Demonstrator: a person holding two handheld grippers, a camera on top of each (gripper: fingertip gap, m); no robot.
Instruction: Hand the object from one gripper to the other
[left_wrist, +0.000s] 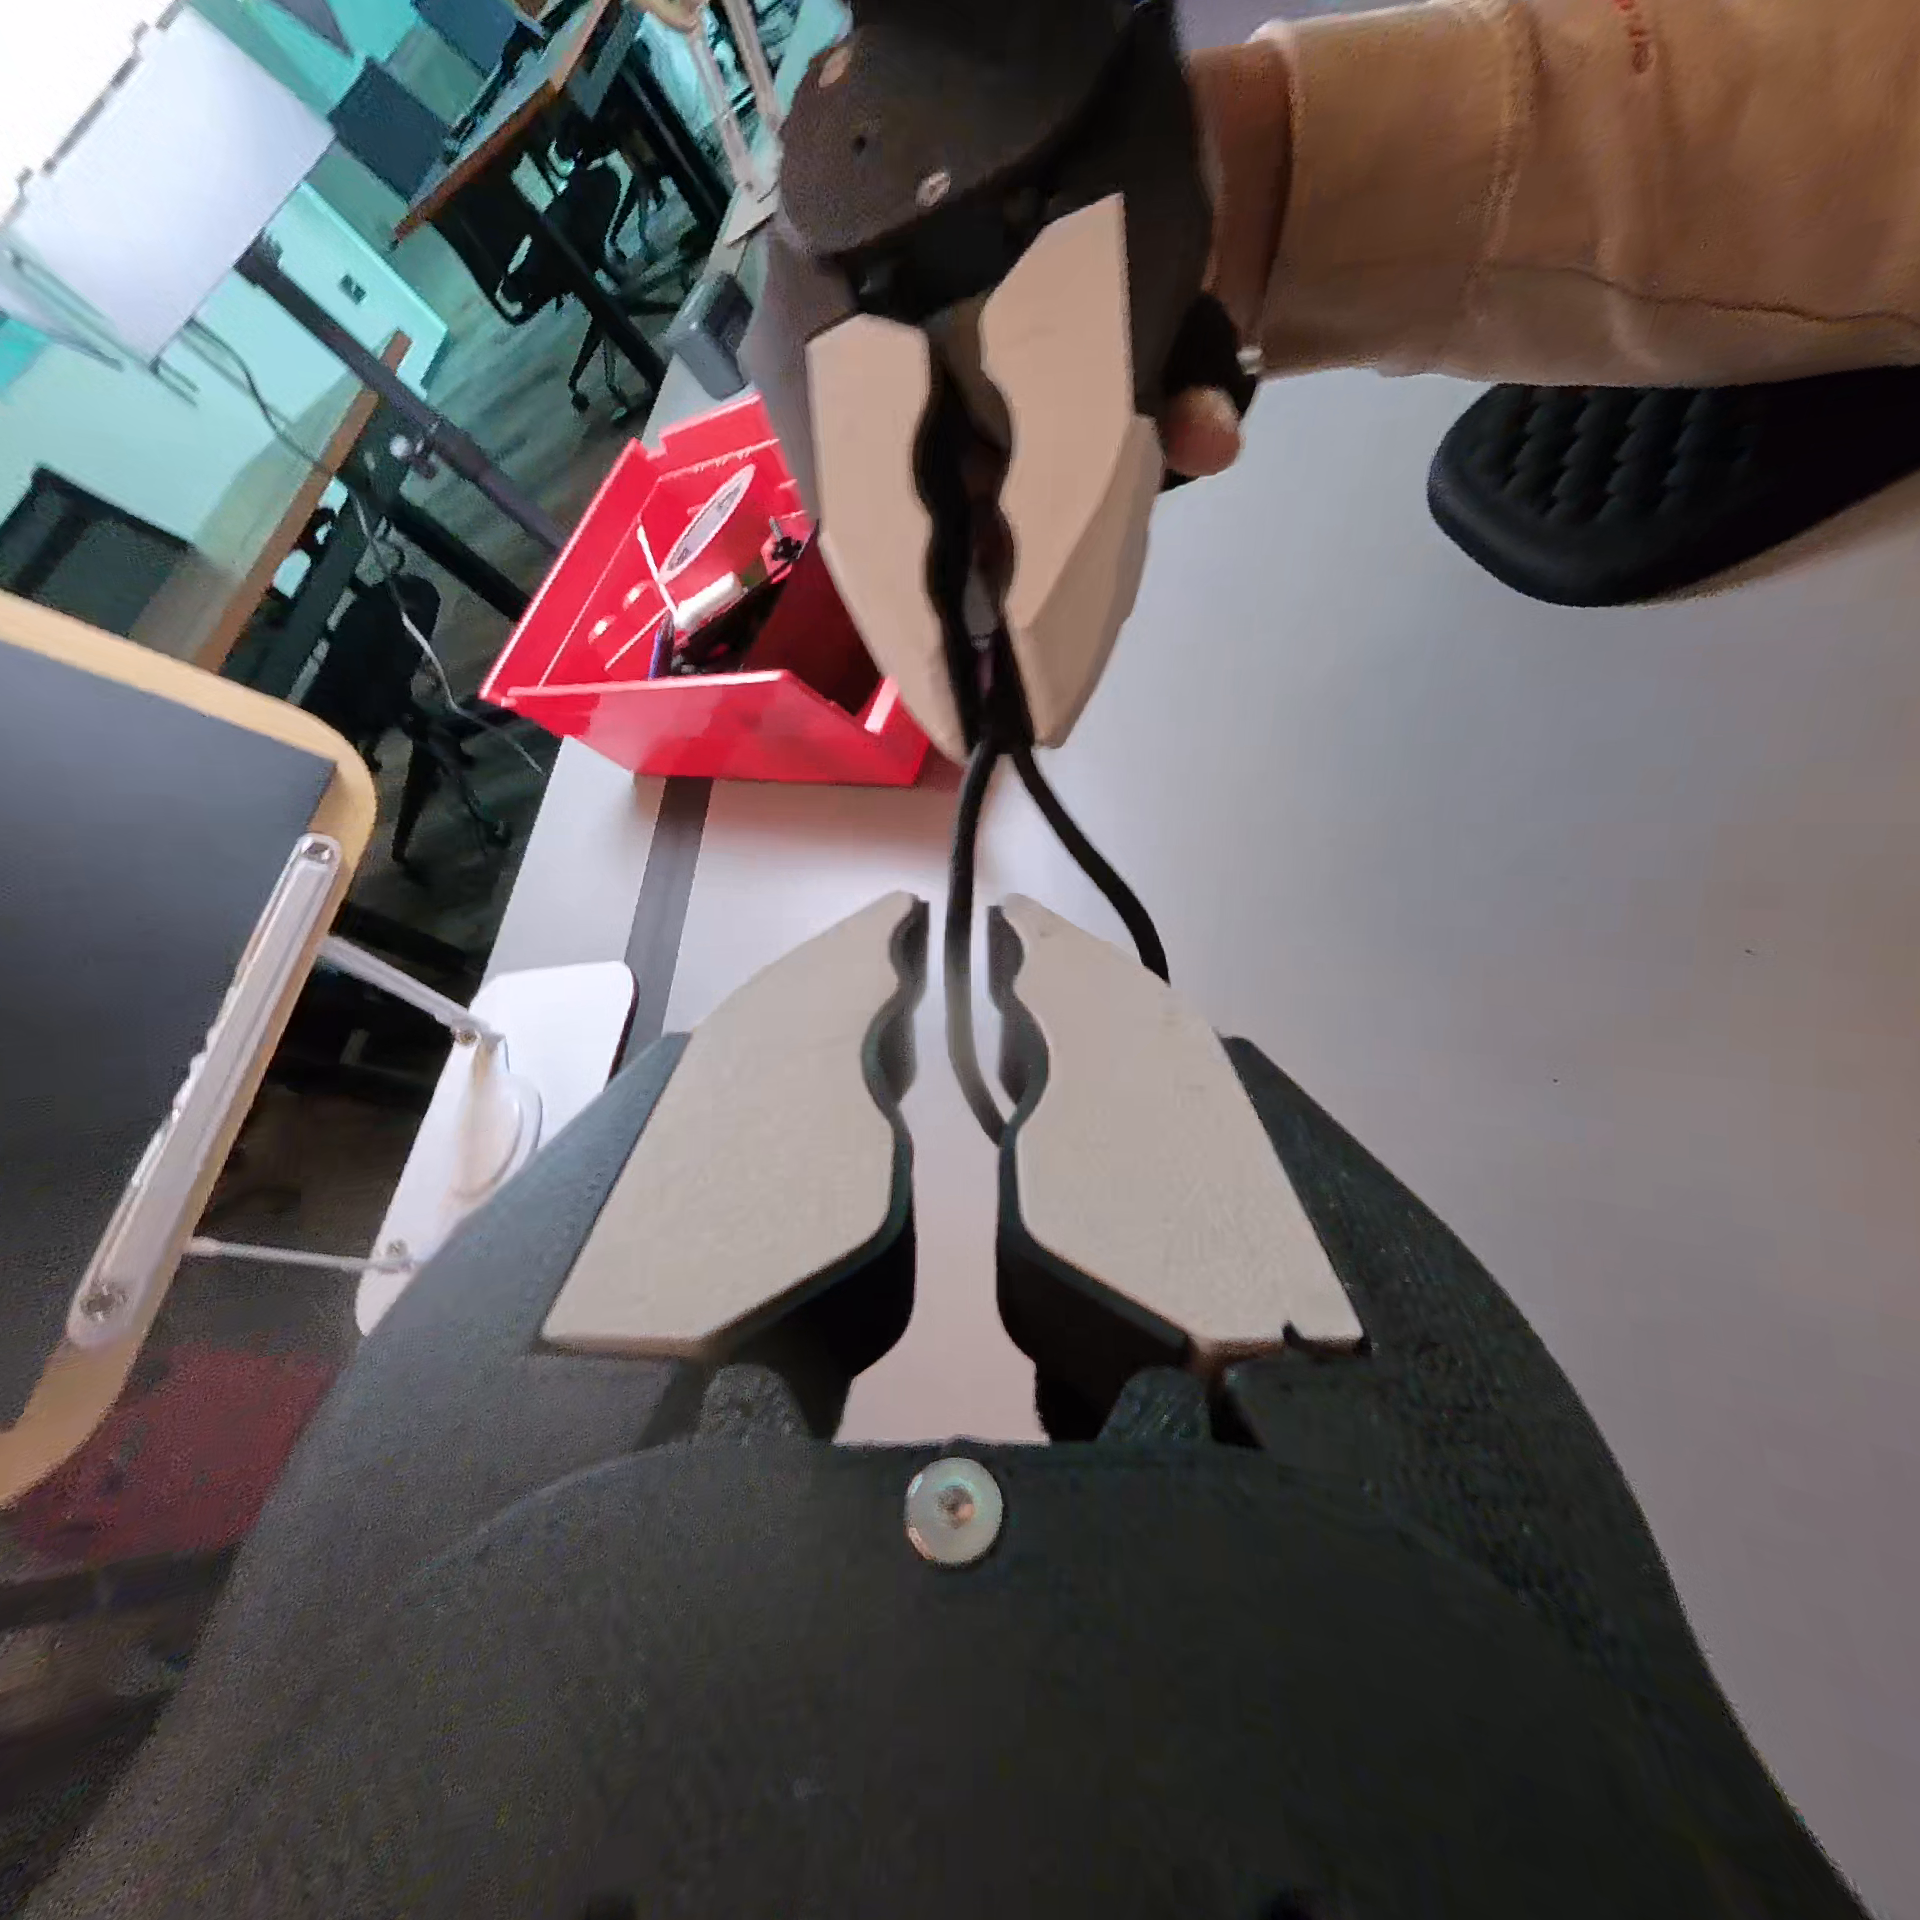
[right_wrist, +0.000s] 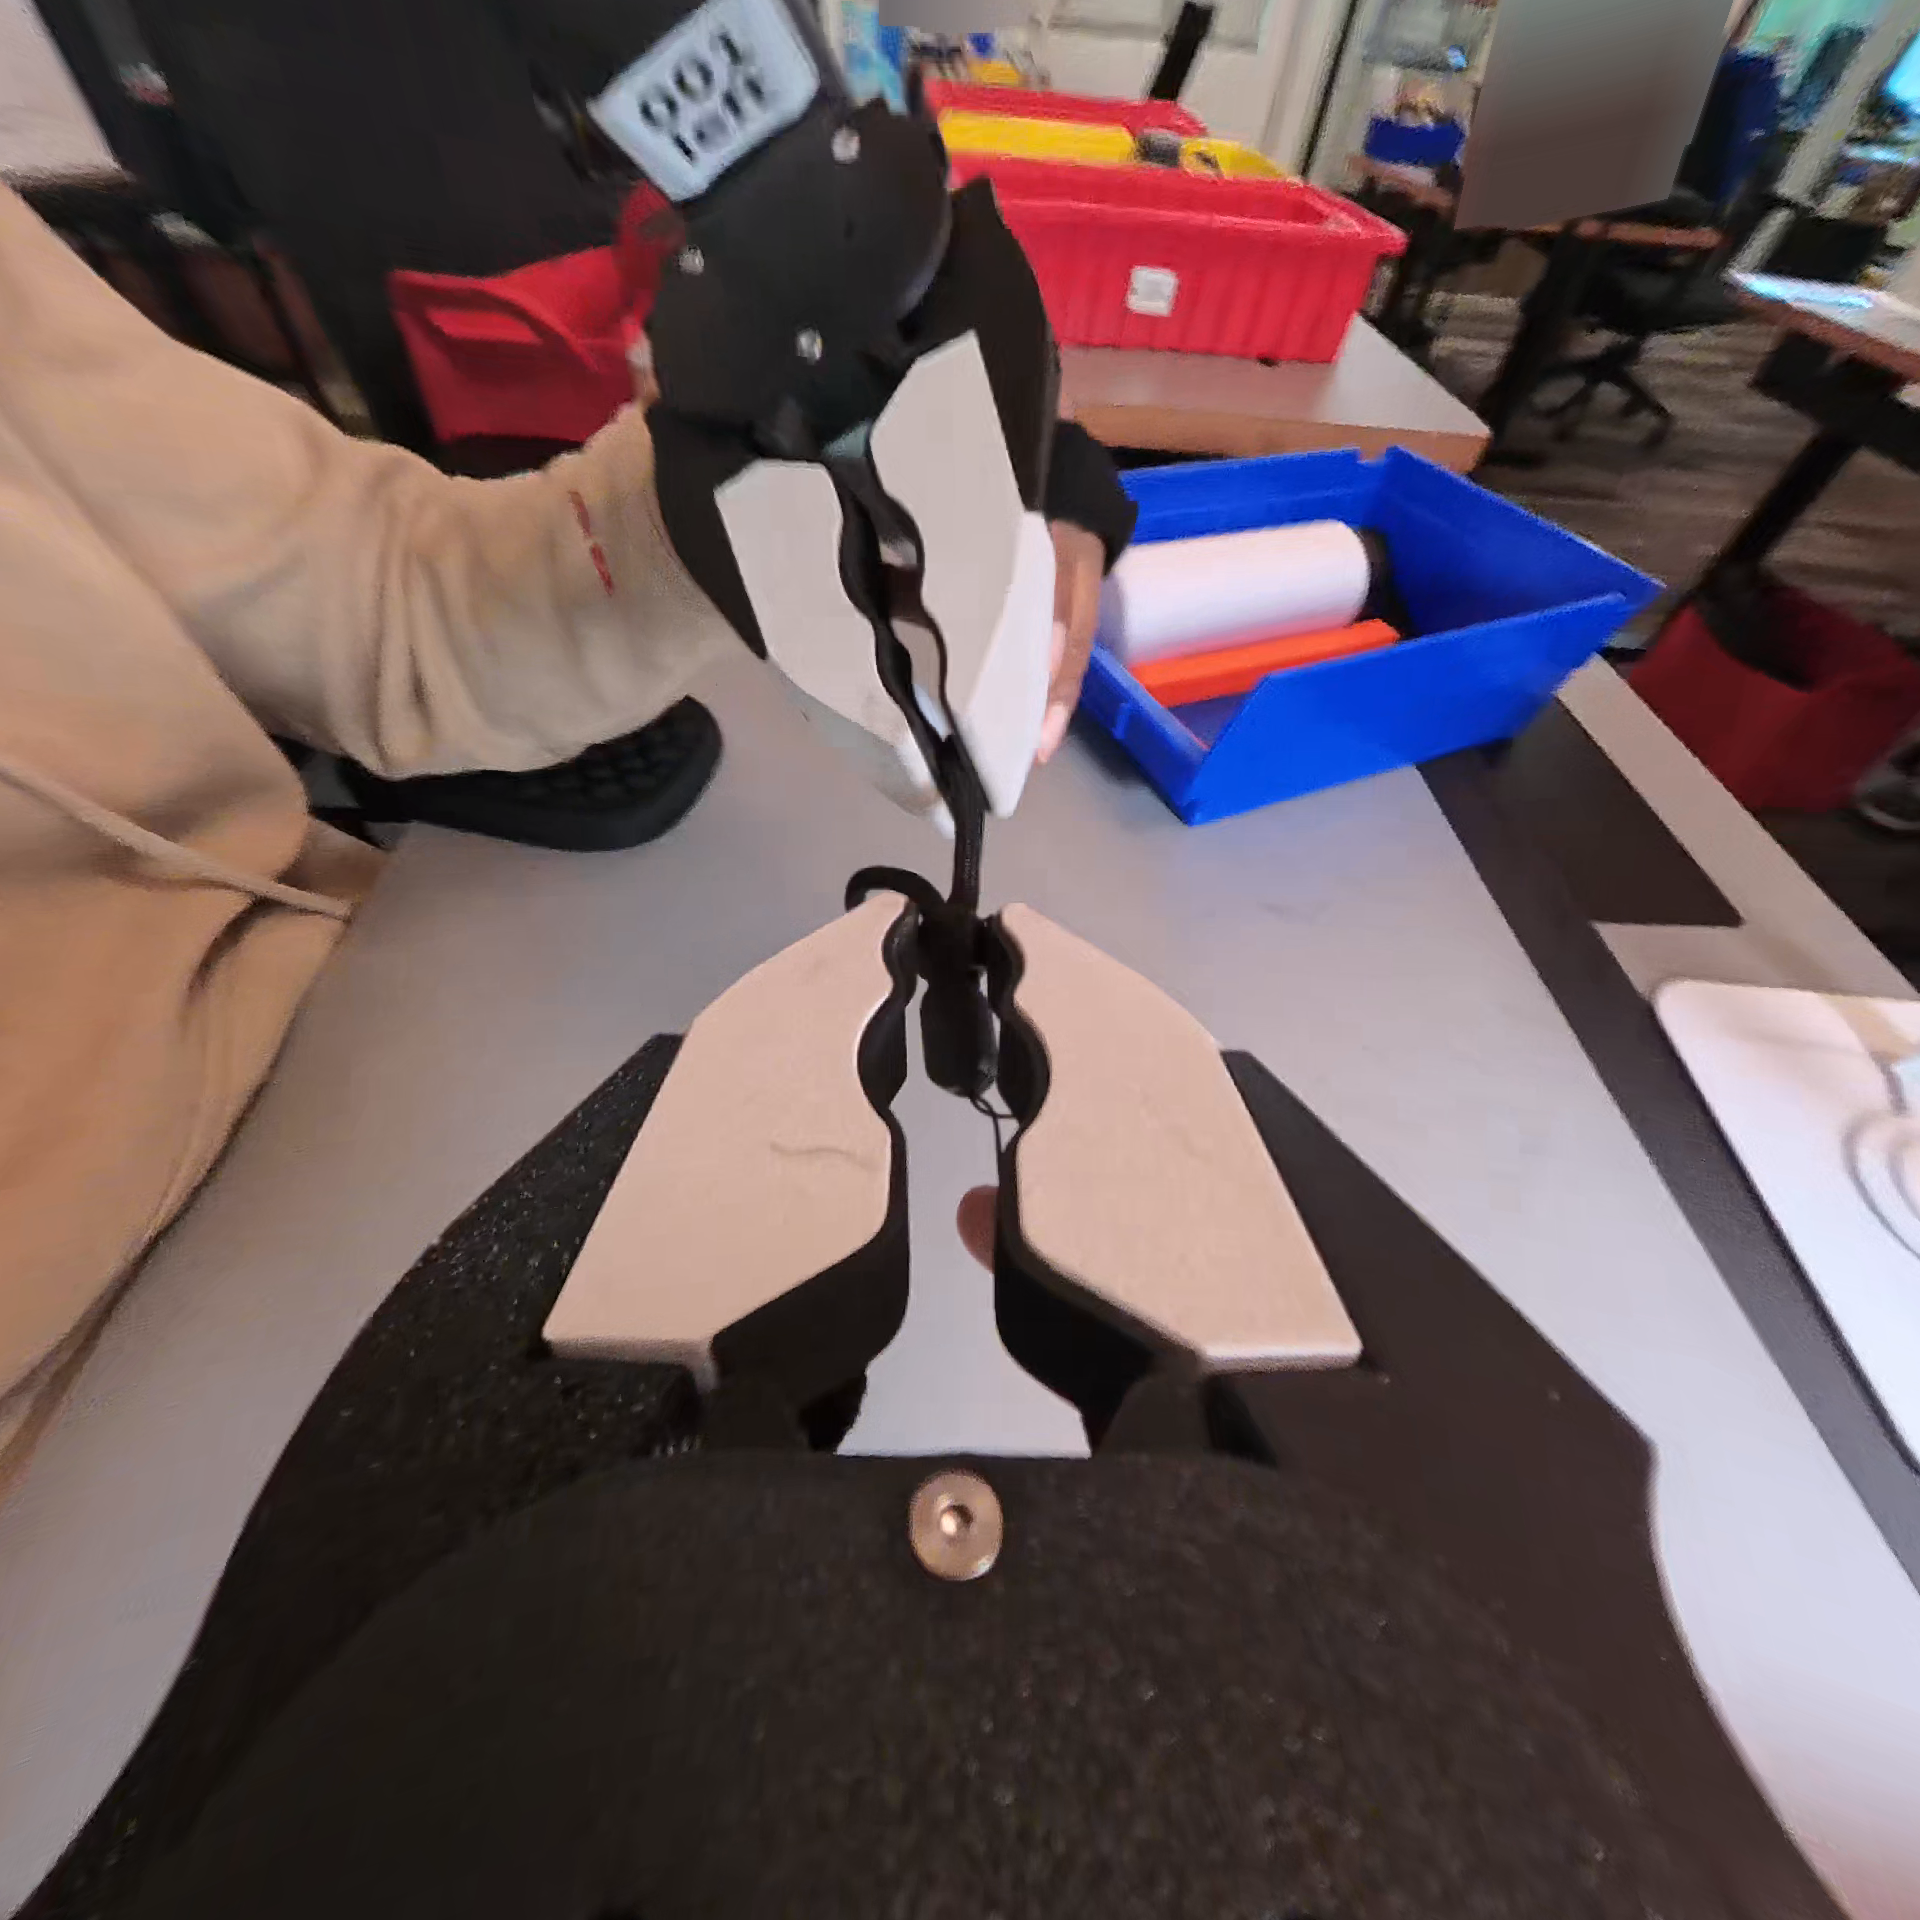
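Overhead of the grey table (left_wrist: 1455, 935), both grippers meet tip to tip, each held by a hand in a beige sleeve (left_wrist: 1610, 177). Largest in each wrist view is that gripper's own rough black body, carrying two smooth pale fingers with wavy black inner edges. From the left wrist view, the left gripper (left_wrist: 956, 914) points forward with its fingers a little apart; the black cable (left_wrist: 961, 935) runs loosely through the gap. Opposite, the right gripper (left_wrist: 992, 727) tilts downward, fingers pinched onto the cable's two strands. In the right wrist view, the right gripper (right_wrist: 951, 920) holds the cable's thicker plug end (right_wrist: 951, 1023) while the left gripper (right_wrist: 961, 800) angles down toward it.

A glossy red bin (left_wrist: 727, 686) and a blue bin (right_wrist: 1403, 665) sit behind.
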